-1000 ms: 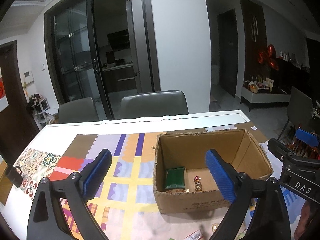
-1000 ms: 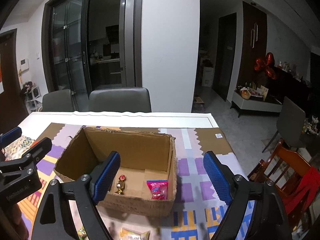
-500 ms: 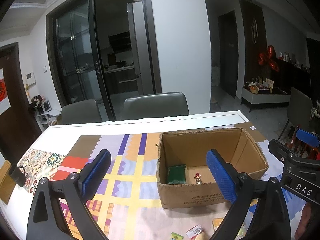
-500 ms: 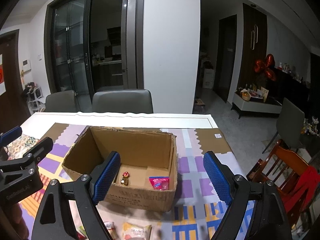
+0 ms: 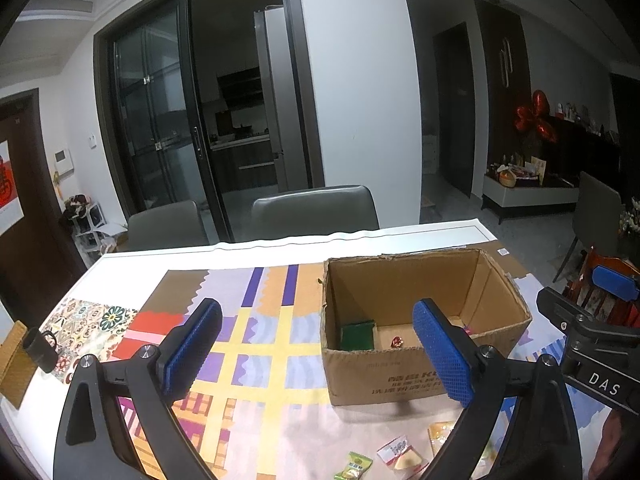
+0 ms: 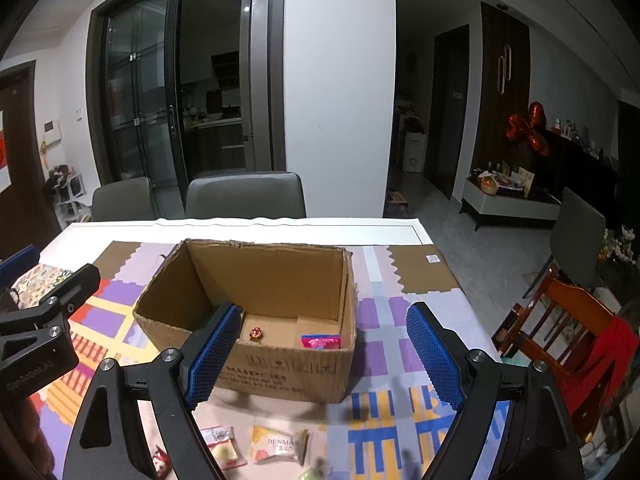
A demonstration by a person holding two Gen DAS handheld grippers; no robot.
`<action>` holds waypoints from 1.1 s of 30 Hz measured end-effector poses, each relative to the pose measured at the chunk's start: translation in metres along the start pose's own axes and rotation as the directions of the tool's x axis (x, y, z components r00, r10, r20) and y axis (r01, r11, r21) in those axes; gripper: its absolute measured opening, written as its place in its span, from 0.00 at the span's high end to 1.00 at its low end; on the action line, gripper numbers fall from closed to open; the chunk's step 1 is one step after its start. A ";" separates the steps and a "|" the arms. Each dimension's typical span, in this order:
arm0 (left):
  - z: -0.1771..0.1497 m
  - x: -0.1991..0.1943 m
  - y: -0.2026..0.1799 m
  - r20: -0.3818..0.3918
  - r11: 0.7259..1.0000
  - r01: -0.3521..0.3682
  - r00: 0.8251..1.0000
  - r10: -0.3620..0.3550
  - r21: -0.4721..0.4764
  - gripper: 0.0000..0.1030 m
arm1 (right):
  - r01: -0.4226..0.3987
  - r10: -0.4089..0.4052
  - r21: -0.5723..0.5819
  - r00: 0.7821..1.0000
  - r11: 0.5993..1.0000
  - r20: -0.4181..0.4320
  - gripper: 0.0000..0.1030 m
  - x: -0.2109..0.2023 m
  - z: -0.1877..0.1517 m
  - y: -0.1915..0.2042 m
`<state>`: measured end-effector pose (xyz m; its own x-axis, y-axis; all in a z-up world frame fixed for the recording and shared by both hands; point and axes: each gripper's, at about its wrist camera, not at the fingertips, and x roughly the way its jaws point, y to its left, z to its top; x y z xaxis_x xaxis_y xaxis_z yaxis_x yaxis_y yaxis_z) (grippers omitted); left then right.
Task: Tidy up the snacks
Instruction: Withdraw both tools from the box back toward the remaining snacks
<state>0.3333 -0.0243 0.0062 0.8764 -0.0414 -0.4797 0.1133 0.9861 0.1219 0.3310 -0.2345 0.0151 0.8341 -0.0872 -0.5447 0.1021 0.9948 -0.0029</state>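
Both the left gripper [image 5: 316,344] and right gripper [image 6: 324,350] are hanging spread and empty, tilting down over the box [image 6: 280,372]; wrapped snacks [image 6: 278,444] are lying at 6 o'clock on the patterned tabletop [image 5: 260,360].

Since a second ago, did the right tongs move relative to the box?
Yes. The right tongs pulled back from the cardboard box; loose snack packets now show in front of it.

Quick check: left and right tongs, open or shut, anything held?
Left tongs: open, holding nothing, above the patterned tablecloth.
Right tongs: open, holding nothing, in front of the brown cardboard box.
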 end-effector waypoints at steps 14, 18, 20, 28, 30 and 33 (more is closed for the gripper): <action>-0.020 -0.017 0.004 -0.010 1.000 0.008 1.000 -0.008 0.008 0.05 | 0.006 -0.006 0.002 1.000 1.000 -0.017 0.17 -0.018 -0.021 0.006; -0.029 -0.019 0.006 -0.020 1.000 0.008 1.000 -0.008 0.014 0.05 | 0.002 -0.002 -0.003 1.000 1.000 -0.026 0.17 -0.024 -0.029 0.010; -0.036 -0.019 0.006 -0.028 1.000 0.008 1.000 -0.008 0.019 0.05 | 0.002 -0.002 -0.003 0.999 1.000 -0.032 0.17 -0.025 -0.034 0.012; -0.054 -0.019 0.010 -0.052 1.000 0.014 0.999 -0.013 0.022 0.05 | 0.004 -0.004 -0.006 0.998 1.000 -0.056 0.17 -0.028 -0.054 0.018; -0.058 -0.020 0.011 -0.054 1.000 0.018 0.998 -0.016 0.020 0.05 | 0.005 -0.005 -0.002 0.998 1.000 -0.062 0.17 -0.028 -0.057 0.018; -0.063 -0.022 0.011 -0.060 0.999 0.026 0.998 -0.025 0.020 0.05 | 0.008 -0.008 0.003 0.998 1.000 -0.070 0.17 -0.029 -0.063 0.017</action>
<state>0.2860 -0.0023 -0.0367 0.8438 -0.0559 -0.5337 0.1451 0.9813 0.1267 0.2742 -0.2113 -0.0217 0.7934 -0.0907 -0.6018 0.1102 0.9939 -0.0045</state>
